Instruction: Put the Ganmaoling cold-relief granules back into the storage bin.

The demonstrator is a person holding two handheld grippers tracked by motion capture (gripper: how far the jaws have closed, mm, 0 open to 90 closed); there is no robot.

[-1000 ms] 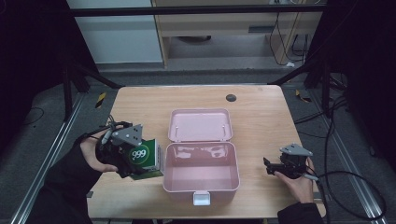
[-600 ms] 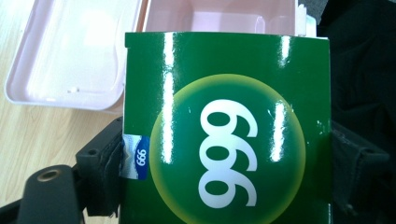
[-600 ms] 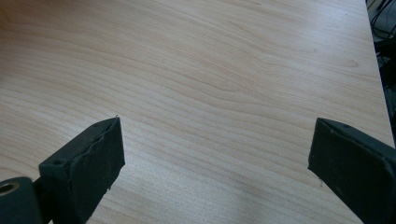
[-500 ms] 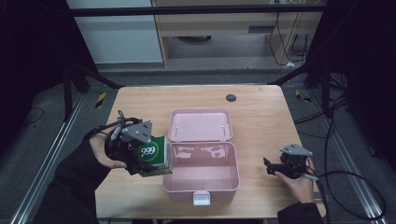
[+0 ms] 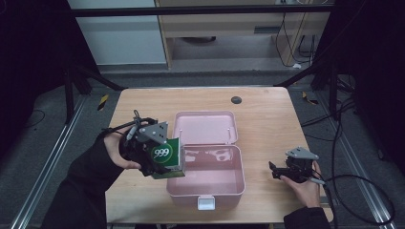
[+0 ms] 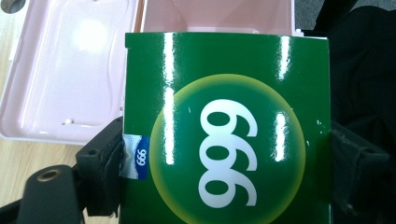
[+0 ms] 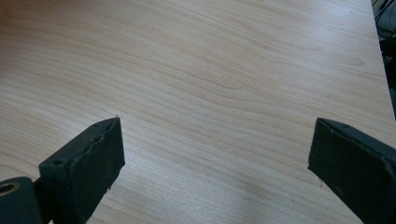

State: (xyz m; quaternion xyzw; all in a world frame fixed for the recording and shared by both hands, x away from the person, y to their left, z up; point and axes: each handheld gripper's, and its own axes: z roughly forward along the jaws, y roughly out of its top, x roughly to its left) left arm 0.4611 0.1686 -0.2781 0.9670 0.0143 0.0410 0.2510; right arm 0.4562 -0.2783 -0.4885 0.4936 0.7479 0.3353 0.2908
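At the left edge of an open pink case (image 5: 210, 188), the left claw (image 5: 160, 162) pinches a green box (image 5: 168, 158) marked 999. The right claw (image 5: 277, 171) rests spread over the bare tabletop (image 5: 267, 114).

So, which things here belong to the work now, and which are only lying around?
In use:
- green box, gripped by the left claw
- open pink case

Not in use:
- dark round spot on the table
- right claw, open above bare wood
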